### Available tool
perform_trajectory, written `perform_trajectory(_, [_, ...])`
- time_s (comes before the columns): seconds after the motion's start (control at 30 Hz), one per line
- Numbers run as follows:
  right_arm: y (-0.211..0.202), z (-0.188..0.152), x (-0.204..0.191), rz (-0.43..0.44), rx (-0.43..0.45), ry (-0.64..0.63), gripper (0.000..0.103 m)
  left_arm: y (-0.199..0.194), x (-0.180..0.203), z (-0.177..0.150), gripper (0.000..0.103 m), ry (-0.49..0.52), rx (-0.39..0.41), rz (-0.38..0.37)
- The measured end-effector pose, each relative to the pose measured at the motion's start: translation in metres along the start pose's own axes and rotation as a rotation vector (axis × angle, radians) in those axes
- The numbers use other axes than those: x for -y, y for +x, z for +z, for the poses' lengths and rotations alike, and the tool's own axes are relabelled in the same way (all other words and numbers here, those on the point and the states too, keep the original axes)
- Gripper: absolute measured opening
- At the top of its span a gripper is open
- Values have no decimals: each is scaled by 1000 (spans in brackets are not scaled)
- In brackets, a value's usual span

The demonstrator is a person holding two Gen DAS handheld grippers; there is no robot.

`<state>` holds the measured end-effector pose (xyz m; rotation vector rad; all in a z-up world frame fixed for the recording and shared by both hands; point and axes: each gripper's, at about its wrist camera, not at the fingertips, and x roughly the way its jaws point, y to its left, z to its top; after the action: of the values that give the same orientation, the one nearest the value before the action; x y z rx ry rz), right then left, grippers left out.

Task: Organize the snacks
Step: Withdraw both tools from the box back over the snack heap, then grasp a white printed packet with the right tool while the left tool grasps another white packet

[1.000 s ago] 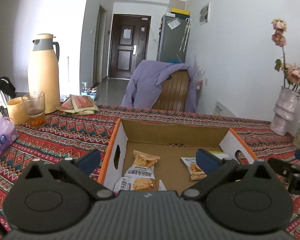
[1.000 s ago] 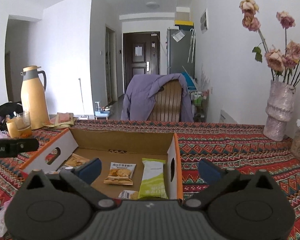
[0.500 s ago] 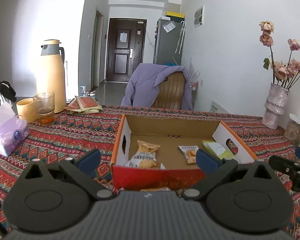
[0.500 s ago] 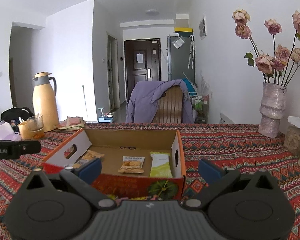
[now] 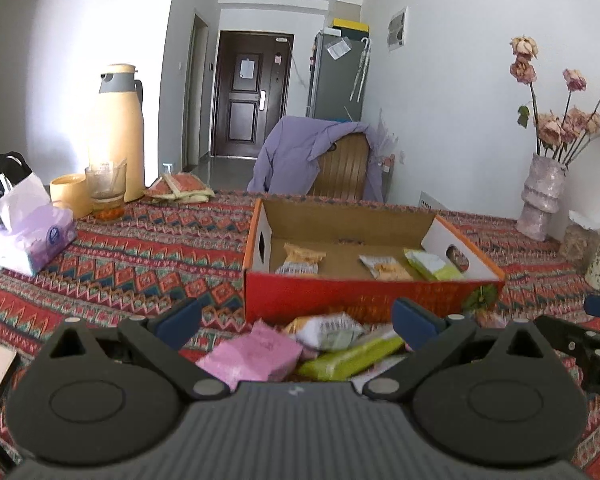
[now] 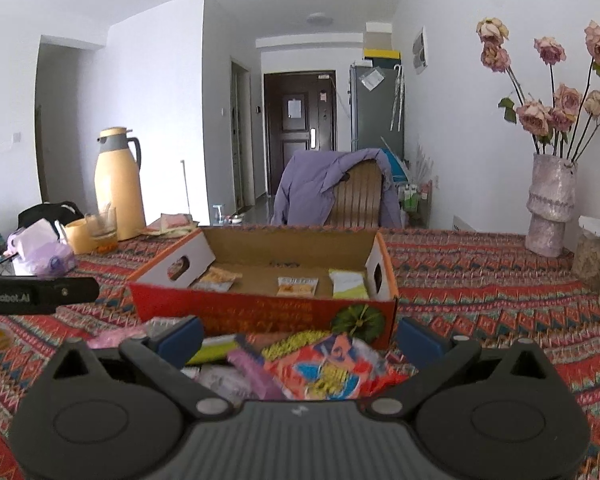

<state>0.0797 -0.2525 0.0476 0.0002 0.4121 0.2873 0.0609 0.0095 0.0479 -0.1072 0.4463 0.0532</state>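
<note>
A red-fronted cardboard box (image 5: 364,300) (image 6: 260,312) sits on the patterned tablecloth. Inside lie two orange-and-white snack packs (image 5: 300,260) (image 5: 384,266) and a green-and-white pack (image 5: 432,264). In front of the box, loose snacks are heaped: a pink packet (image 5: 256,352), a white-and-orange pack (image 5: 324,330), a green bar (image 5: 352,356), and a red-and-blue pack (image 6: 332,368). My left gripper (image 5: 296,320) hangs open above the heap's left part. Open too, my right gripper (image 6: 300,334) hovers over the right part. Neither holds anything.
A yellow thermos (image 5: 118,132), a glass (image 5: 106,186), a yellow cup (image 5: 70,200) and a tissue pack (image 5: 32,232) stand at the left. A vase of dried roses (image 6: 550,200) and jars (image 6: 594,252) stand at the right. A chair with a purple jacket (image 5: 320,156) is behind the table.
Both grippers have pulled back from over the box toward the table's near side. The box front and the heap of loose snacks have come into view. Both stay open.
</note>
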Motion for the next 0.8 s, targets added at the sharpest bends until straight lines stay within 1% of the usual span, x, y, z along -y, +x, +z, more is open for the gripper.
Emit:
perform_trajectory(0.1, [-2,-10,-4,-2,-28,0,103,0,-4,-14,103,14,-26,5])
perform_trajectory(0.23, [0,-25,-9,15,-79,-3,103,4,-11,-30,103,16,-70,1])
perform_trajectory(0.47, [12,-41,-20,55,-154,-10,103,1,-22,-41,103,10,-75,-9])
perform_trajectory(0.57, [17,-43,-24,65,-157,4,103,4,-24,-44,103,9,-88,-11])
perform_trajectory(0.8, [29,-44,-30,71,-169,27,103,3,-28,-45,103,0,-89,-15])
